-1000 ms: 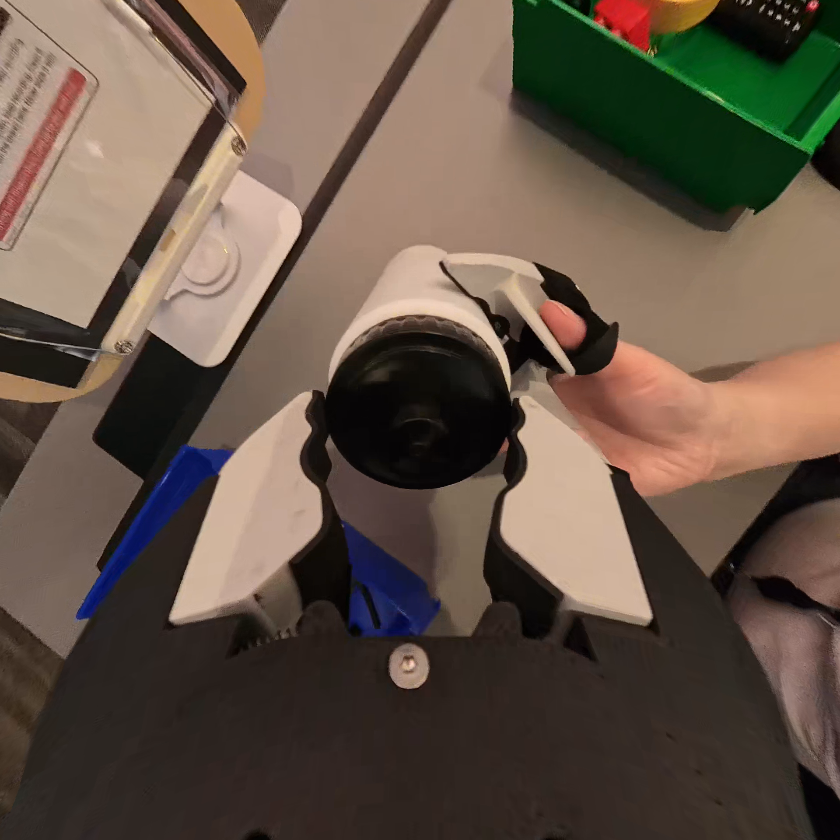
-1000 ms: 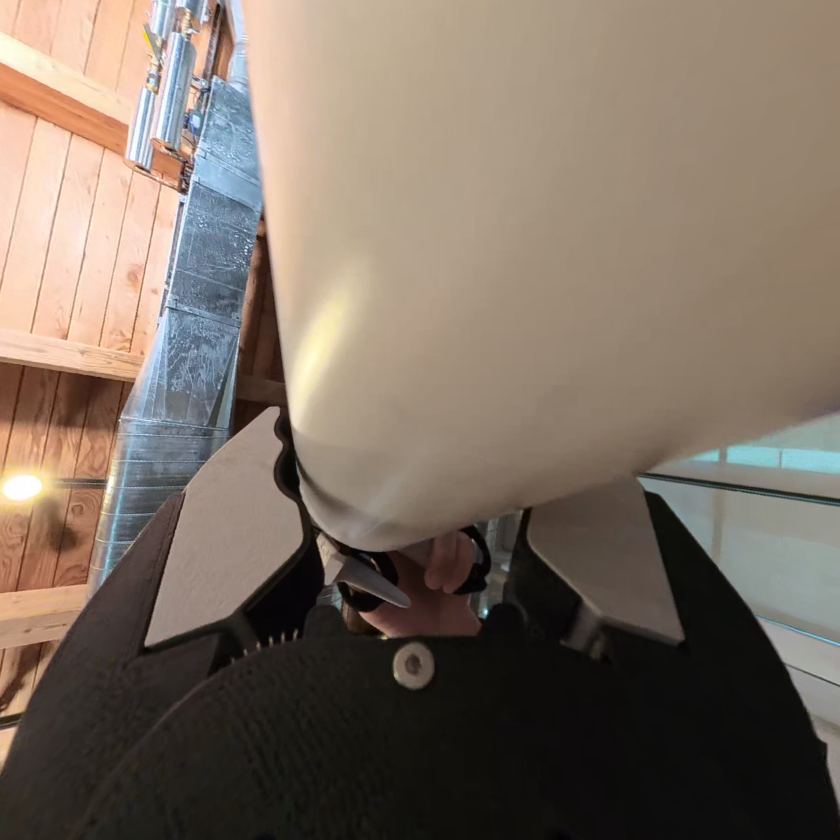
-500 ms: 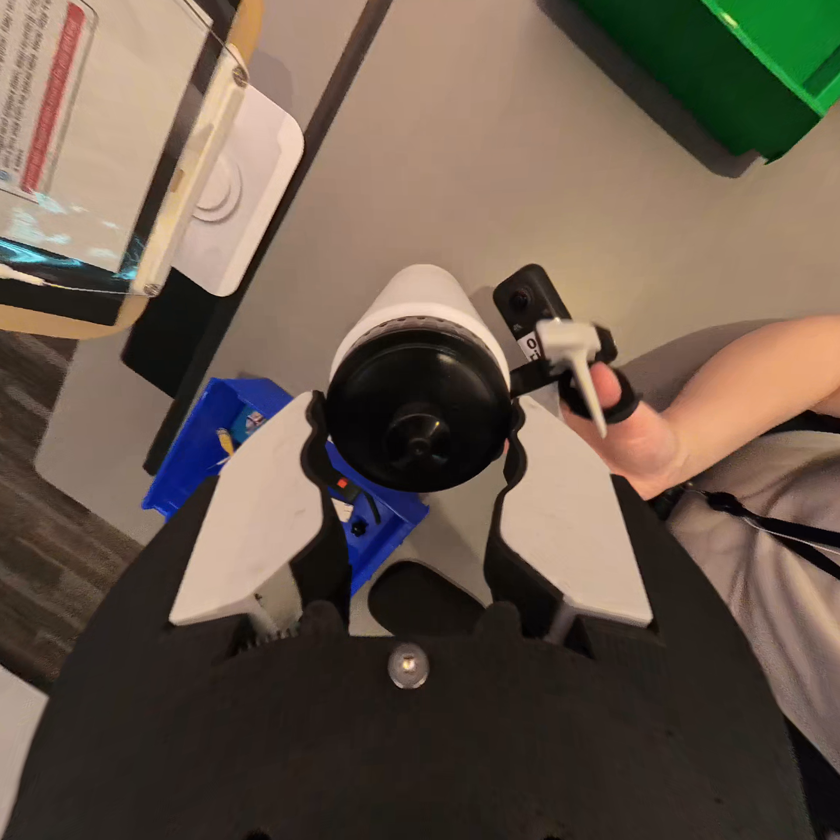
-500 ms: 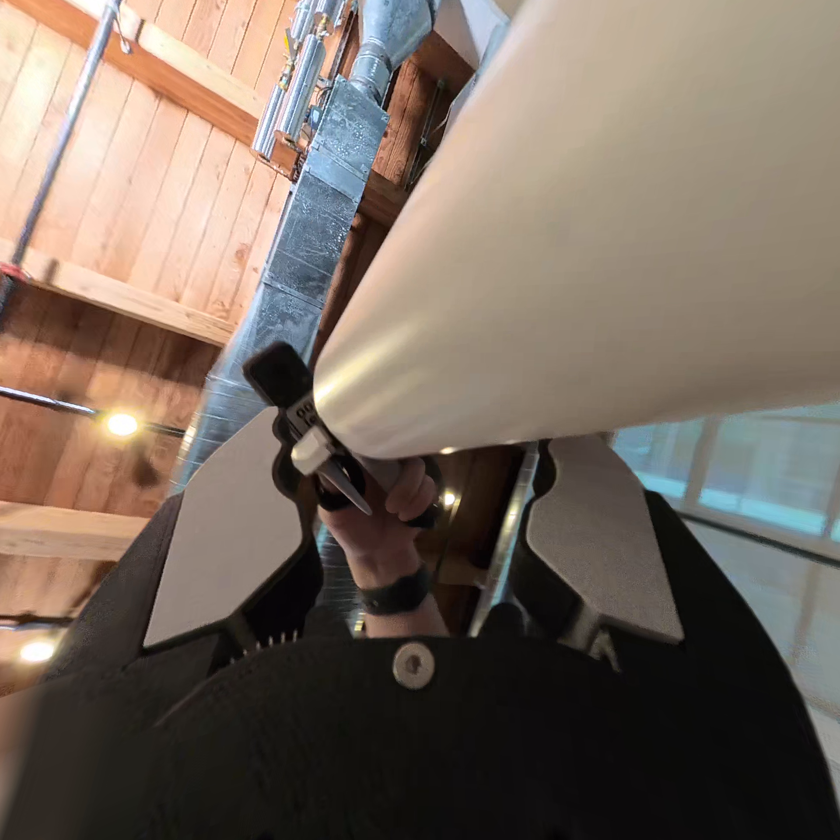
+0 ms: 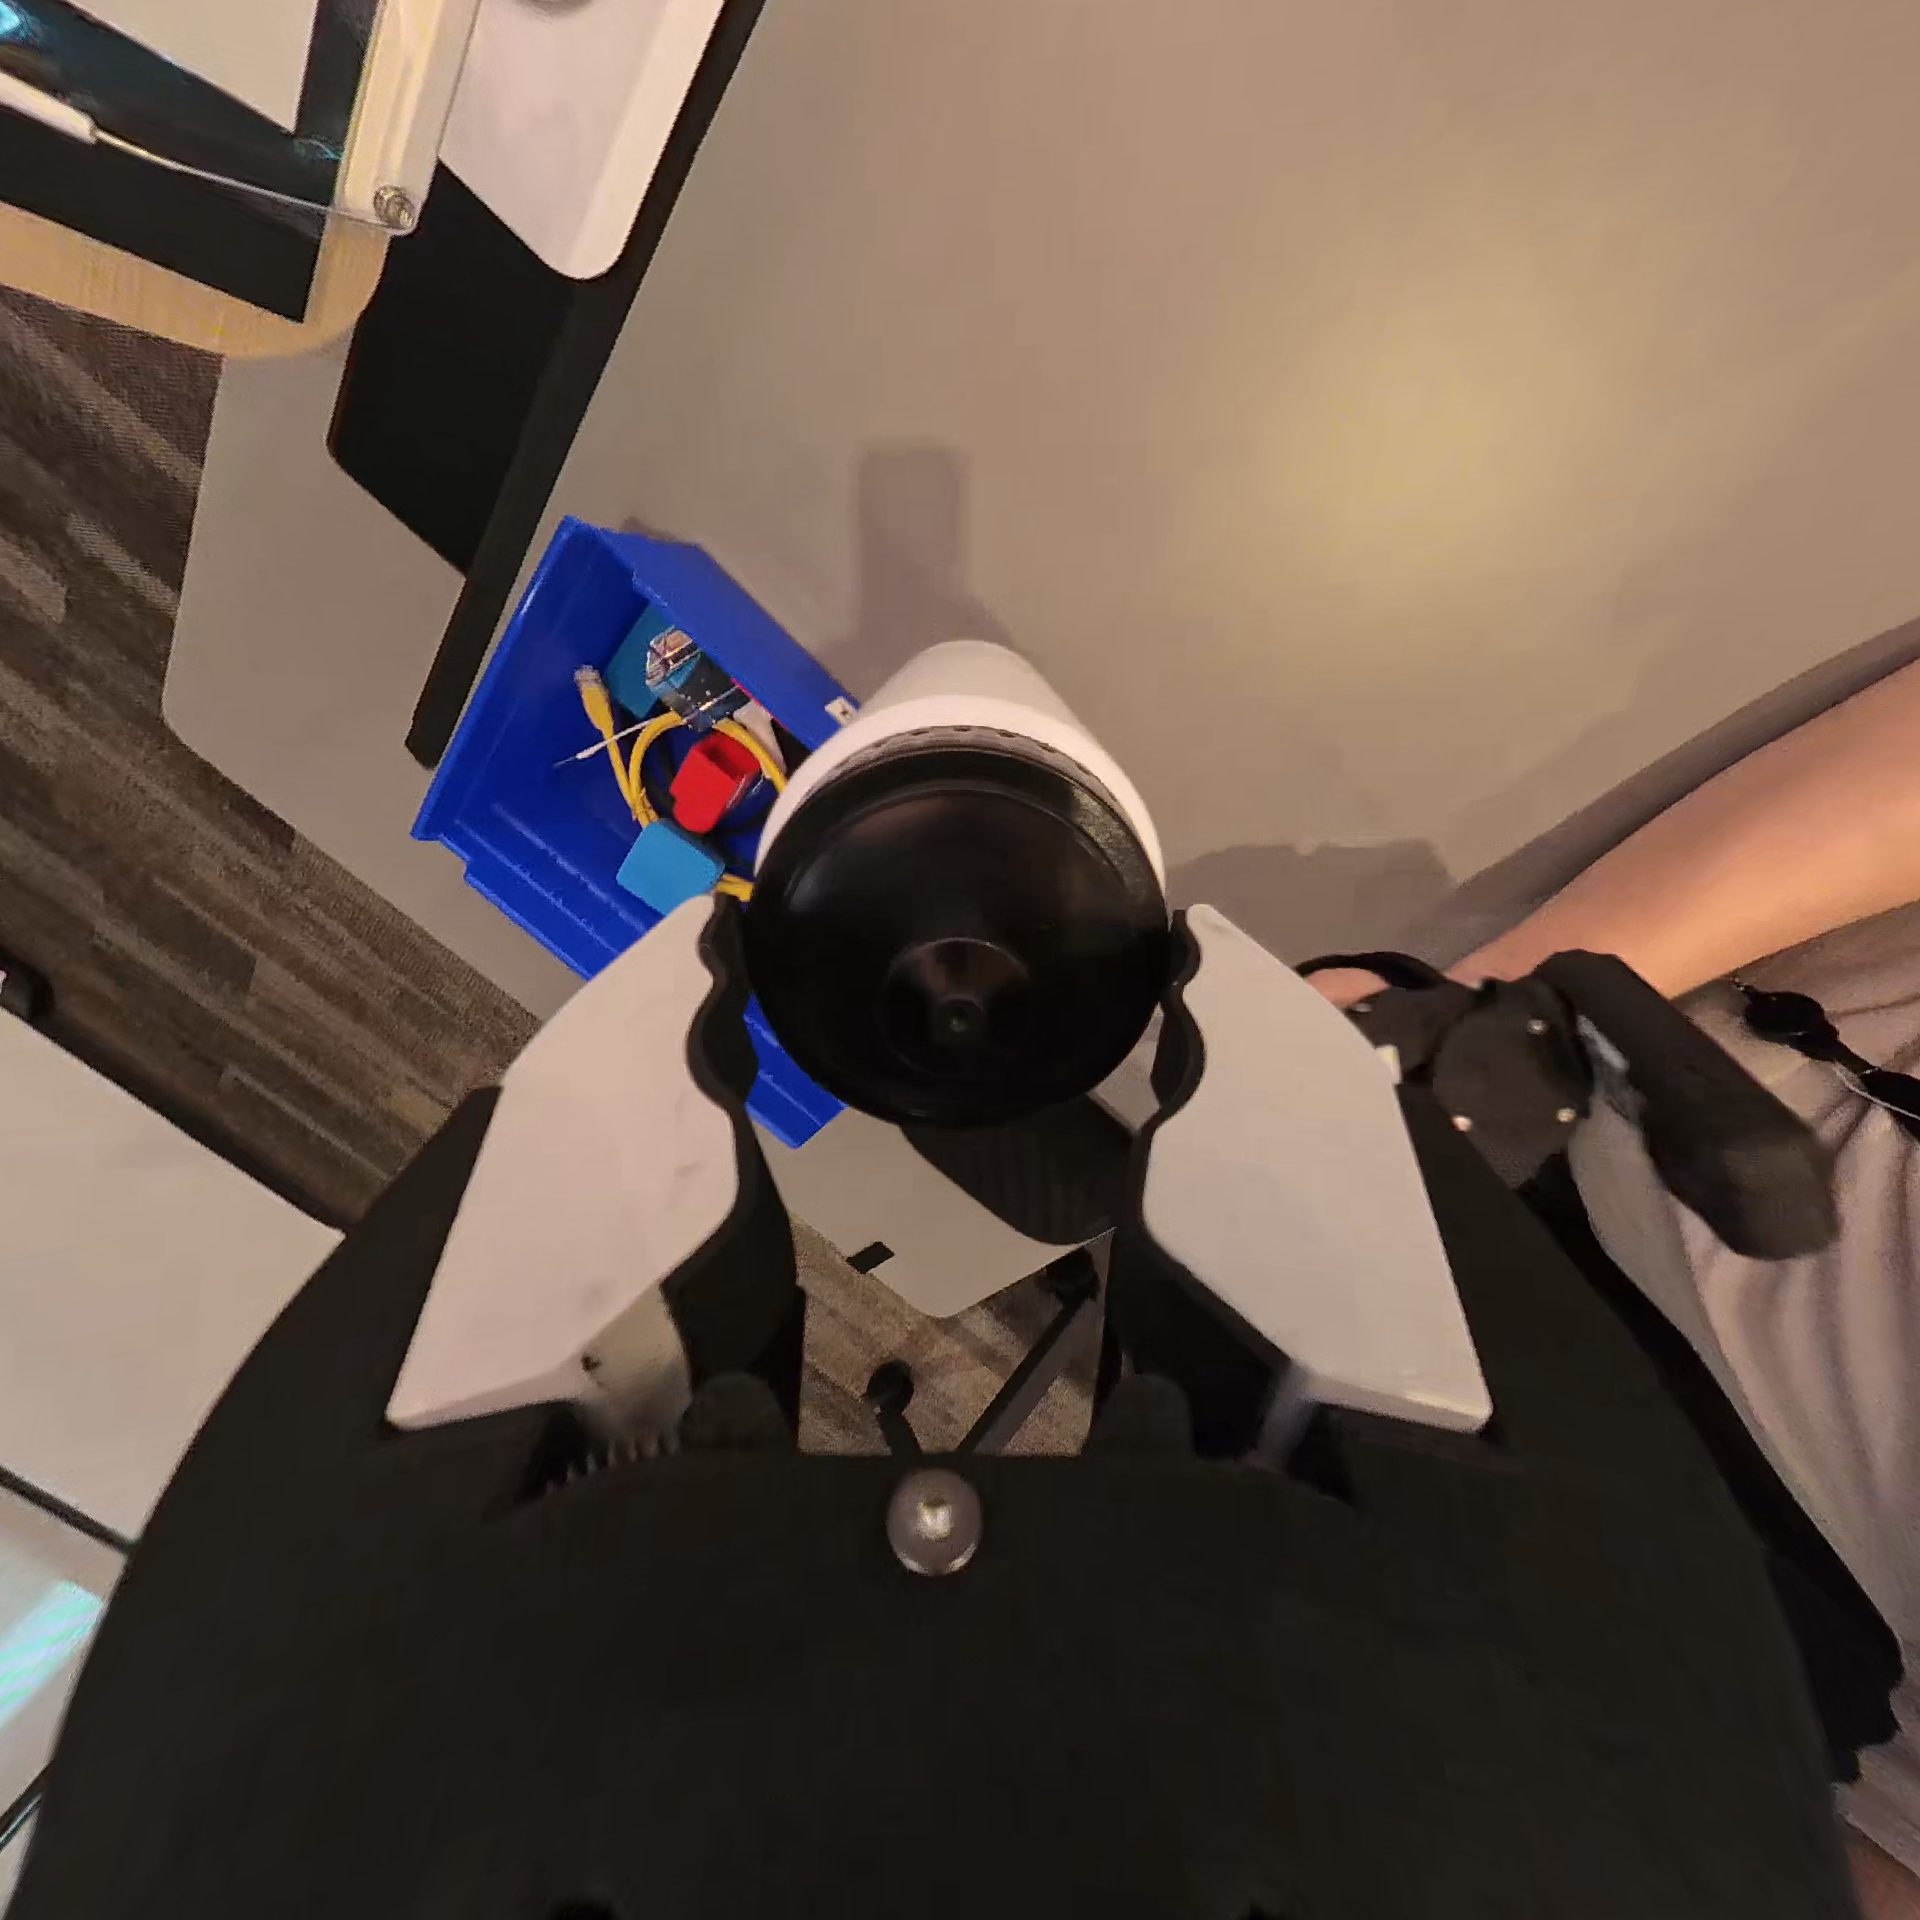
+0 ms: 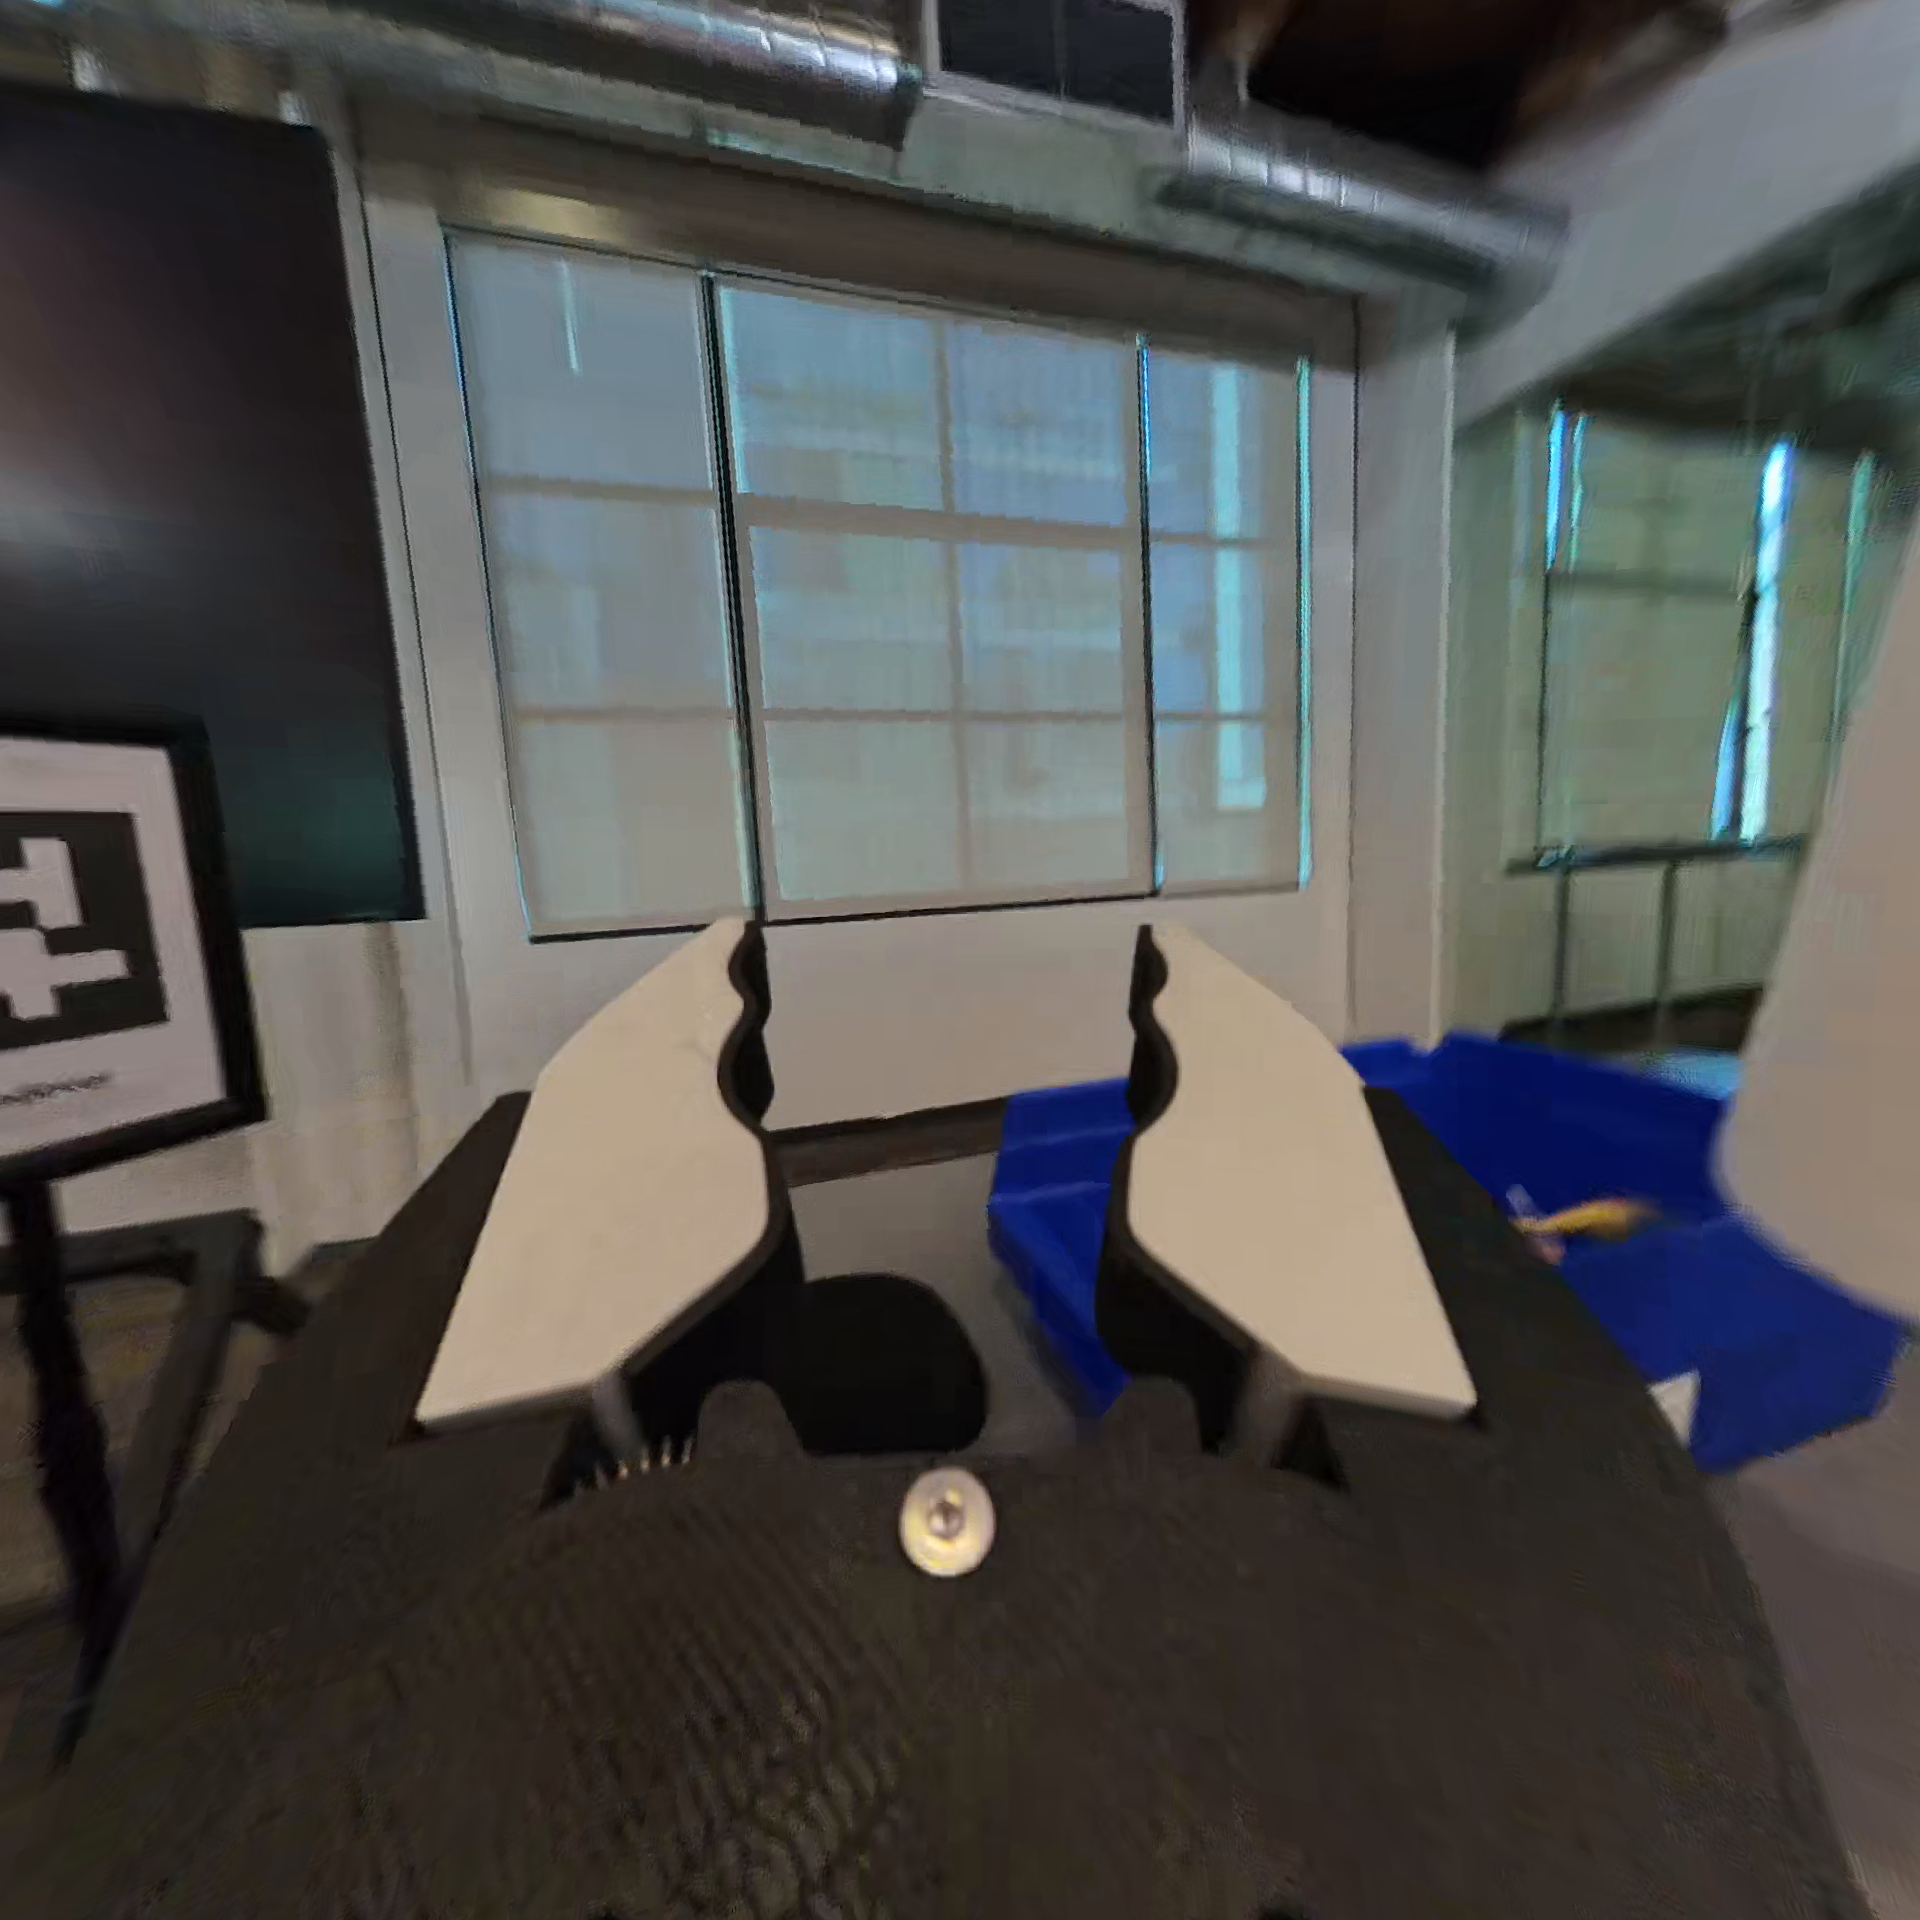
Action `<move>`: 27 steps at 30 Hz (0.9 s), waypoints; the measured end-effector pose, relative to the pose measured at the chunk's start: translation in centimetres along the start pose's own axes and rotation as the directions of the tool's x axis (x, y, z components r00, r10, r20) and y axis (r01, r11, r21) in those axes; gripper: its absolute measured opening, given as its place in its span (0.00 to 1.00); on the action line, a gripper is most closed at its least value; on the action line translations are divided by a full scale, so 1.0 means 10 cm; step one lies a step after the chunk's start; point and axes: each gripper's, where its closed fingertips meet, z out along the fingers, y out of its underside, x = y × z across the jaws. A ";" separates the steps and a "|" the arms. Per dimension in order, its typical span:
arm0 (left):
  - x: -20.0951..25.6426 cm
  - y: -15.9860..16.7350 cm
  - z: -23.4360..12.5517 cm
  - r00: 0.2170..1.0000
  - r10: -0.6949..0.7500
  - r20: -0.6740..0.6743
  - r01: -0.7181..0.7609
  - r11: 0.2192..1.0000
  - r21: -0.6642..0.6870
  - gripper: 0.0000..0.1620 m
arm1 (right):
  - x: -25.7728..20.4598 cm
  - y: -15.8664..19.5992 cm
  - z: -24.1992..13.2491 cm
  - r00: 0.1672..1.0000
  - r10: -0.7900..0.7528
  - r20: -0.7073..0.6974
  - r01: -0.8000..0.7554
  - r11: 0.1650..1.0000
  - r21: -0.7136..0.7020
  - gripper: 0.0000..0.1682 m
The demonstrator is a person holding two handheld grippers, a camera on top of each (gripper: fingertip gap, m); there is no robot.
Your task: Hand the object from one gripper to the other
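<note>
A white bottle (image 5: 966,696) with a black cap (image 5: 956,935) is gripped by my left gripper (image 5: 951,935), cap end toward the camera, above the grey table (image 5: 1247,416). The left jaws press on the cap from both sides. My right gripper (image 6: 951,997) is open and empty, its view blurred and facing a window. The bottle shows as a blurred white shape at the right edge of the right wrist view (image 6: 1849,831), apart from the right fingers. The right gripper's black body (image 5: 1558,1049) shows at the right of the left wrist view.
A blue bin (image 5: 561,790) with cables and small coloured parts sits at the table's edge below the bottle; it also shows in the right wrist view (image 6: 1558,1174). A person's arm (image 5: 1714,790) is at the right. A framed marker board (image 6: 73,935) stands left.
The right gripper let go of the bottle and swung away from it, from pointing at the ceiling to level. The left gripper kept the bottle and moved over the blue bin's side.
</note>
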 end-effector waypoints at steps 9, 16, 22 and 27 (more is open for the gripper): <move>-0.03 0.19 -0.15 0.999 -0.015 0.028 0.017 0.999 -0.049 0.47 | 1.21 -1.09 -0.32 0.833 -0.361 -0.419 0.447 0.885 0.127 0.56; 0.06 0.11 -0.31 0.999 -0.001 0.037 0.003 0.999 -0.039 0.47 | 1.58 -0.69 -0.18 0.958 -0.182 -0.221 0.187 0.982 0.005 0.71; 0.30 -0.02 -0.33 0.999 0.049 -0.001 -0.049 0.998 -0.039 0.47 | 1.74 -0.42 -0.16 0.970 -0.100 -0.220 0.074 0.989 -0.126 0.68; 0.37 -0.18 -0.36 0.999 0.041 0.011 -0.041 0.999 0.022 0.47 | 1.81 -0.48 -0.25 0.981 -0.084 -0.173 0.060 0.988 -0.139 0.51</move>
